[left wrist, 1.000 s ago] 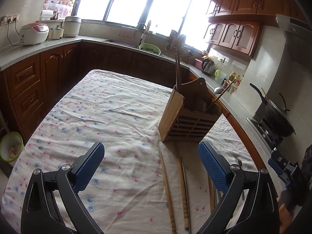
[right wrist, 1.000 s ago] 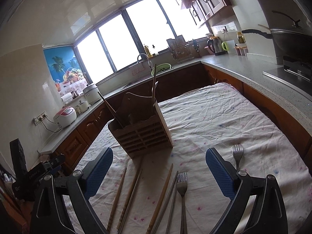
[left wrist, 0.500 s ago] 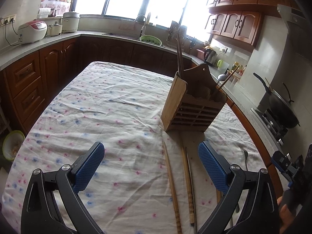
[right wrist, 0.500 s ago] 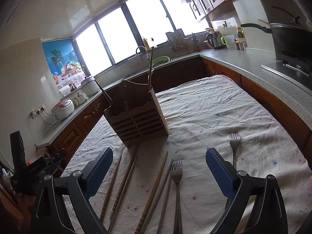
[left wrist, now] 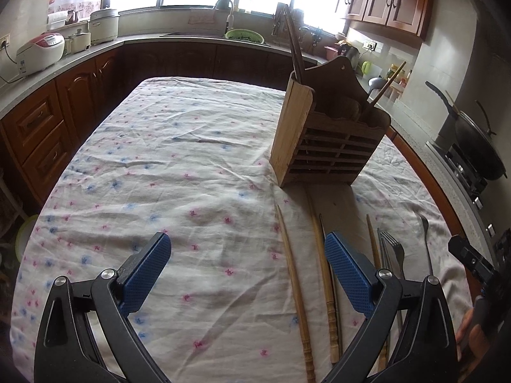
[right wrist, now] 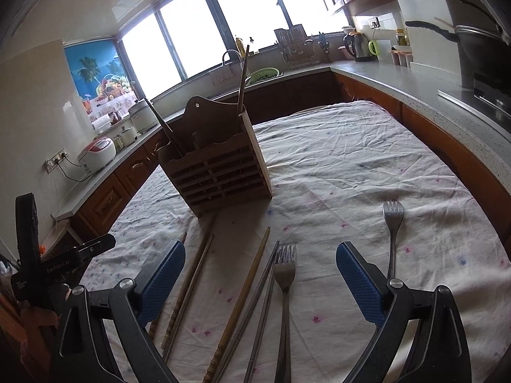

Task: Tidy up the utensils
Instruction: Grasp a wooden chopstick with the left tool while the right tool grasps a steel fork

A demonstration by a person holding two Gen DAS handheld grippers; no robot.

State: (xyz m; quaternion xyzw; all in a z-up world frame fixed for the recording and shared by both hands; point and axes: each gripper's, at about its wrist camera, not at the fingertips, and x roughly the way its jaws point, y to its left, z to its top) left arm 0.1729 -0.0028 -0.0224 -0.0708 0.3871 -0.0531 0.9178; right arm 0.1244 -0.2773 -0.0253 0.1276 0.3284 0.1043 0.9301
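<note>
Both the left gripper (left wrist: pixel 247 269) and right gripper (right wrist: pixel 260 276) hover wide apart and empty above chopsticks (right wrist: pixel 247 290) and forks (right wrist: pixel 285 282) lying near the wooden utensil holder (right wrist: pixel 217 172) on a floral tablecloth (left wrist: pixel 179 166).

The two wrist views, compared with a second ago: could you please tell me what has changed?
Both cameras have tilted and shifted, so the slatted wooden utensil holder sits higher in each view and more of the loose cutlery shows. Both the left gripper and the right gripper stay open and empty. Nothing was picked up or released: the wooden chopsticks and the steel forks lie on the floral tablecloth as before.
</note>
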